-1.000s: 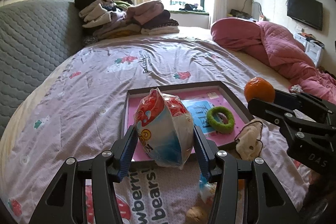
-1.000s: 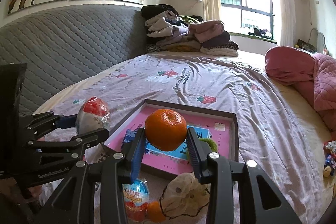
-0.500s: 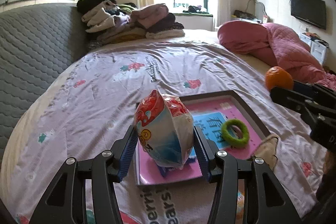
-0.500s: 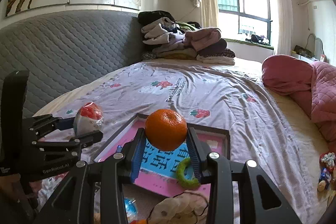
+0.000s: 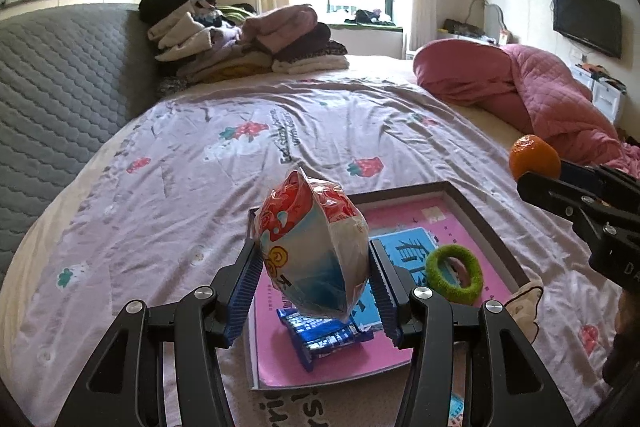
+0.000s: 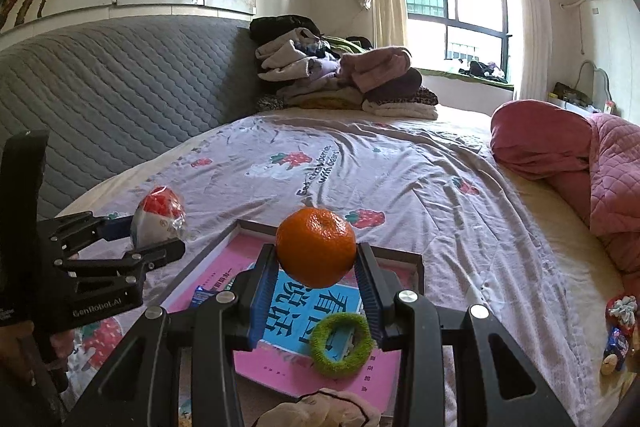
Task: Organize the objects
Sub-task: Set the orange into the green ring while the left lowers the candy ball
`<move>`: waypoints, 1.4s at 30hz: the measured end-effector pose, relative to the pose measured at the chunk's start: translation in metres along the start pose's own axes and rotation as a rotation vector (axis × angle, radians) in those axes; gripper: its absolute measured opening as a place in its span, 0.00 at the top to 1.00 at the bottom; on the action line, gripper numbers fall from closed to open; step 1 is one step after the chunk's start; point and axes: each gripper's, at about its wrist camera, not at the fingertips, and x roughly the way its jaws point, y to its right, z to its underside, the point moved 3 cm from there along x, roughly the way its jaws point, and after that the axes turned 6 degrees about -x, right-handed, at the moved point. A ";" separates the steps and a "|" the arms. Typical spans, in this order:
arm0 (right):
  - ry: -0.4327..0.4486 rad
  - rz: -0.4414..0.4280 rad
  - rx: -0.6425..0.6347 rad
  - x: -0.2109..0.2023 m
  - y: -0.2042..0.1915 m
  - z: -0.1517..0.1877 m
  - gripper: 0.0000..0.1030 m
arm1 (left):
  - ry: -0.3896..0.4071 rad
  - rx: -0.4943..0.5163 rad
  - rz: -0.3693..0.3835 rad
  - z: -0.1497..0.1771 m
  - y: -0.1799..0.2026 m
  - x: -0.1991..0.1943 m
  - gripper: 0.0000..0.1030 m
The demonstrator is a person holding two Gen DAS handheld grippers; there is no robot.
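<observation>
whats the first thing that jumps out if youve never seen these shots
Each claw grips something in mid-air over the bed: the left claw a puffy red, white and blue snack bag, the right claw a bright orange mandarin. Beneath them a dark-framed pink tray already holds a fuzzy green ring.

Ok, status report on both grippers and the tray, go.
Left gripper shut on snack packet. Right gripper shut on orange. Both held above tray. Green ring and blue wrapper already inside.
</observation>
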 end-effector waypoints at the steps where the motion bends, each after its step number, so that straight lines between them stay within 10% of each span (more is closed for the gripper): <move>1: -0.002 0.002 -0.001 0.002 0.001 0.000 0.61 | -0.003 -0.001 0.001 0.000 0.000 0.002 0.47; 42: -0.310 0.043 -0.031 0.085 0.009 0.075 0.61 | -0.213 0.131 0.126 0.062 0.054 0.091 0.47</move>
